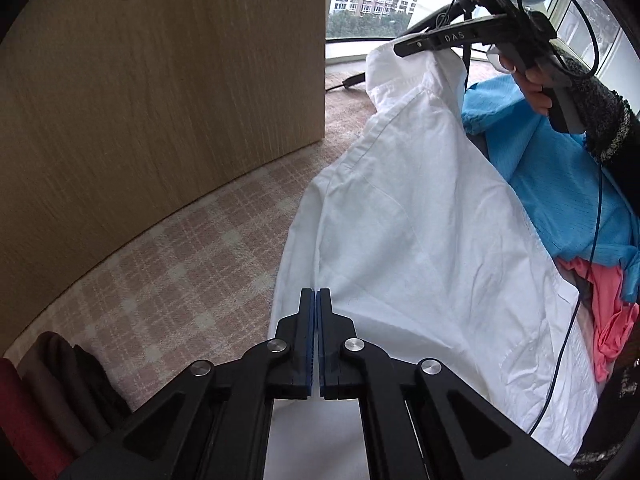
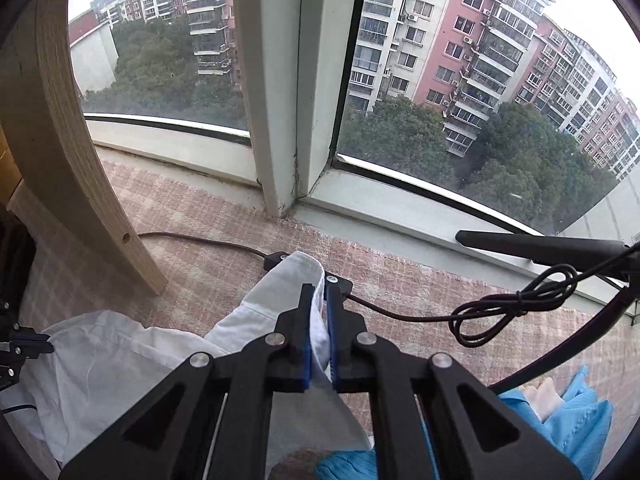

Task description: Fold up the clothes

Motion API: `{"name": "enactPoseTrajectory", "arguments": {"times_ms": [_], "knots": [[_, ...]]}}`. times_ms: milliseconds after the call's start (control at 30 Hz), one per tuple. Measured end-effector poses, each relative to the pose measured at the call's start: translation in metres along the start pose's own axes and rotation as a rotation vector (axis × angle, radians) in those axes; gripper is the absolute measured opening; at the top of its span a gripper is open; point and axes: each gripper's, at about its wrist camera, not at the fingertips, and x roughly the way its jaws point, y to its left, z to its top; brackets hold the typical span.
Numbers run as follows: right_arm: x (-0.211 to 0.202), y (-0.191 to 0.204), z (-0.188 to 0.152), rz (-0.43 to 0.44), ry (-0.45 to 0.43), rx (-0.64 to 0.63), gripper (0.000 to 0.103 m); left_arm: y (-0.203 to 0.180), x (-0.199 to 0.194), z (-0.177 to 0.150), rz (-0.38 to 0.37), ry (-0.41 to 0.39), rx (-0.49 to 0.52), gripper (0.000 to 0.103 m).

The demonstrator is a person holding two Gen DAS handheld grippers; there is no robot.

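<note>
1. The left tool (image 1: 316,294) has its 2 black jaws with blue pads pressed together, and the left wrist view shows them closed on the near edge of the white cotton button-up shirt (image 1: 420,216).
2. The right tool (image 2: 319,292) is clamped on a fold of the same shirt (image 2: 120,356) near its collar, with white cloth bunched between the blue pads.
3. In the left wrist view the right tool (image 1: 404,46) is seen from the side, held by a hand (image 1: 532,88) in a dark speckled knit sleeve (image 1: 600,120), lifting the shirt's upper end.
4. The shirt stretches between the 2 tools above a pink and cream plaid cloth (image 1: 180,272) that covers the place beneath.
5. A bright blue mesh garment (image 1: 560,192) lies just right of the shirt, and a pink garment (image 1: 612,320) lies beside it, nearer the camera.
6. A pale wood-grain panel (image 1: 160,80) stands to the left.
7. Dark brown and red folded fabric (image 1: 52,392) sits at the lower left.
8. A black cable (image 2: 500,312) with a coiled section runs across the plaid cloth below the white-framed window (image 2: 296,80).
</note>
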Motion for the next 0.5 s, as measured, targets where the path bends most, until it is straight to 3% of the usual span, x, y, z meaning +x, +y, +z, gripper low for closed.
{"name": "enactPoseTrajectory", "arguments": {"times_ms": [200,367,433,500], "knots": [[0.009,0.007,0.010,-0.047,-0.049,-0.005,0.005,0.024,0.020,-0.016,0.048,0.068,0.006,0.001],[0.048,0.027,0.005,-0.140,0.033,-0.114,0.006,0.026,0.026,-0.012,0.061,0.090,-0.013,0.004],[0.043,0.029,0.006,-0.182,0.031,-0.135,0.012,0.029,0.012,-0.010,0.092,0.085,-0.023,0.004],[0.029,0.026,0.009,-0.198,0.018,-0.116,0.033,0.035,-0.016,-0.011,0.112,0.043,-0.044,0.005]]}}
